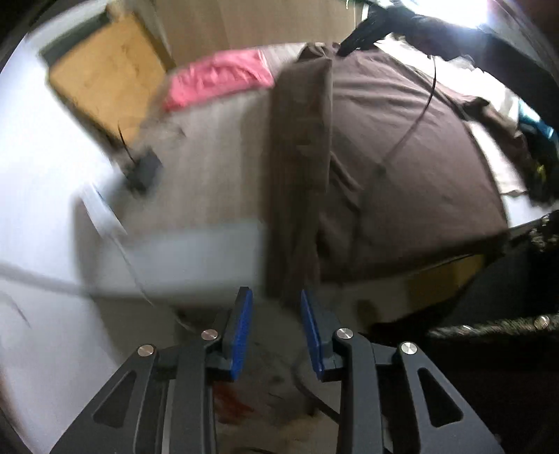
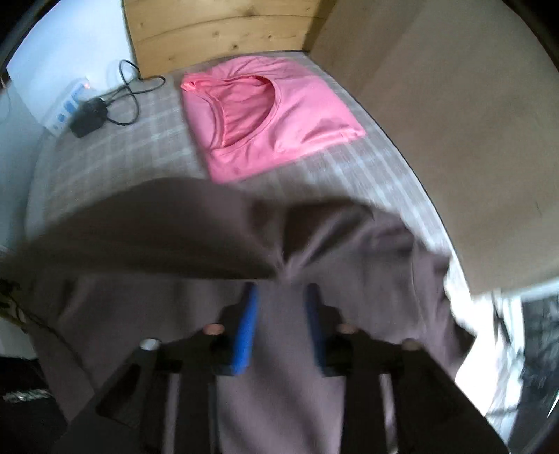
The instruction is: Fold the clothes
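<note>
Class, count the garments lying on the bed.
2. A folded pink top lies near the wooden headboard; a brown shirt lies spread nearer the grippers. Dark items at the edge are unclear.

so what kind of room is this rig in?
Likely a bedroom: clothes lie on a bed with a plaid sheet and a wooden headboard. A folded pink top sits beyond the brown shirt.

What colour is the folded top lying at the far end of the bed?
Pink top; it shows best in the right wrist view.
</note>
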Demonstrator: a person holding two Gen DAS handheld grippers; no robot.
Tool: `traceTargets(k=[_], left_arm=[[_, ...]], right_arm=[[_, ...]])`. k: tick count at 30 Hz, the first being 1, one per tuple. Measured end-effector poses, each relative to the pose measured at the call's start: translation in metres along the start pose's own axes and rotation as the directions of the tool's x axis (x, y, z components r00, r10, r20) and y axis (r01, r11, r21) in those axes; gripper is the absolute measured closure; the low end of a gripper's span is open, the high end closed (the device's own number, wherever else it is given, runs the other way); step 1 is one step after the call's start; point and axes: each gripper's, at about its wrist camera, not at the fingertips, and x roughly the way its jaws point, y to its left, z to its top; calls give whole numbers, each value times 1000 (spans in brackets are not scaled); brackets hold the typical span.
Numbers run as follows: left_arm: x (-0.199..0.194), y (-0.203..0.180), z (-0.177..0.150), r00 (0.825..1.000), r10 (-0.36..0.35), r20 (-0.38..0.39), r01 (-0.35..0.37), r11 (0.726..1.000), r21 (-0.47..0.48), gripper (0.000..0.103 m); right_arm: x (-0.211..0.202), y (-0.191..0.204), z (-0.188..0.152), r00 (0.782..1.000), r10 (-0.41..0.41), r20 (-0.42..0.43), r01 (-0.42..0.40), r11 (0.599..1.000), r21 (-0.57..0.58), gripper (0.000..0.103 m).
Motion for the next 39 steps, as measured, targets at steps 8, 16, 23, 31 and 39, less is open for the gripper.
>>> traceTargets(k=[8, 16, 23, 31, 39], left_arm=[[-1, 1, -34, 997, 34, 67, -21, 984, -176, 68], [72, -12, -21, 996, 65, 68, -55, 989, -134, 67], [88, -21, -11, 996, -13, 84, 20, 997, -75, 94], [61, -7, 1, 993, -2, 122, 14, 995, -103, 100], [4, -27, 18, 970, 115, 213, -114, 993, -20, 100]], right_arm=[[-98, -22, -71, 918, 238, 318, -320, 918, 236, 54], [-7, -46, -75, 955, 239, 174, -295, 805, 514, 54], [53, -54, -53, 965, 210, 156, -261, 734, 627, 54], [78, -52, -27, 948, 251, 195, -318, 718, 619, 85], [26, -60, 2, 940, 179, 290, -314, 788, 531, 99]])
